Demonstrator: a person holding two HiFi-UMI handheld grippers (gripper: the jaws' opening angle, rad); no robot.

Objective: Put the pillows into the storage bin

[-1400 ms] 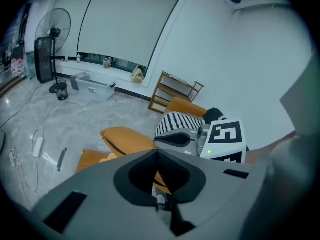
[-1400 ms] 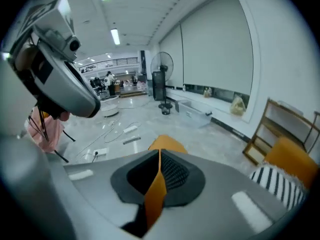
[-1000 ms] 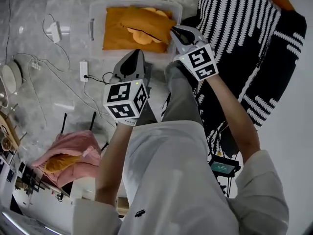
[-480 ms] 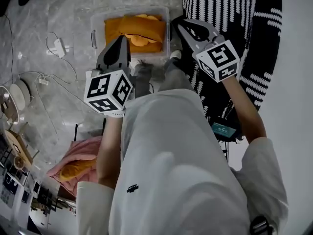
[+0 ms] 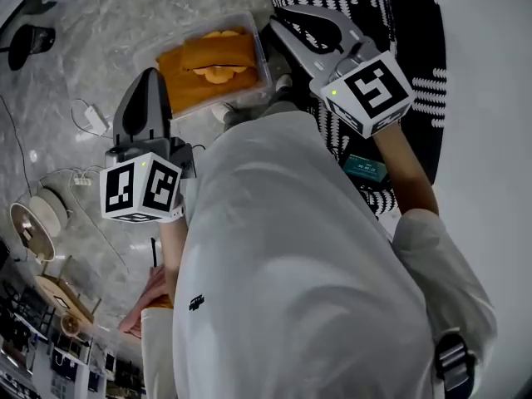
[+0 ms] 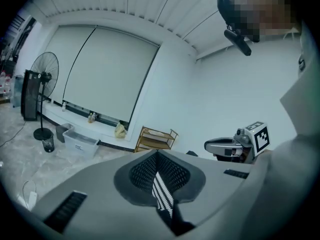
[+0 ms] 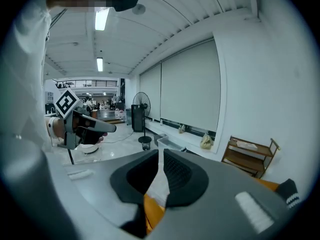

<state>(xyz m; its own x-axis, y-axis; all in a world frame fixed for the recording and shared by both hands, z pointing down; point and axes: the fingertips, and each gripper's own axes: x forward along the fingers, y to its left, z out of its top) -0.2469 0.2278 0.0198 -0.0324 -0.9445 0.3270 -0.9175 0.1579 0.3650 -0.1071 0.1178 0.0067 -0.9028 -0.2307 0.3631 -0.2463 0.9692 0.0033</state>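
Pillows [image 5: 204,61], orange ones, lie stacked in the clear storage bin [image 5: 260,56] on the grey floor [image 5: 75,48], ahead of you and beside the black-and-white striped rug [image 5: 407,23]. Your left claw [image 5: 151,77] hangs above the floor just left of the bin, its jaws pressed together with nothing between them. Your right claw [image 5: 281,19] is raised by the bin's right side at the rug's edge, jaws likewise pressed together and empty. Through the slit beneath them you glimpse orange fabric. Neither claw touches the pillows.
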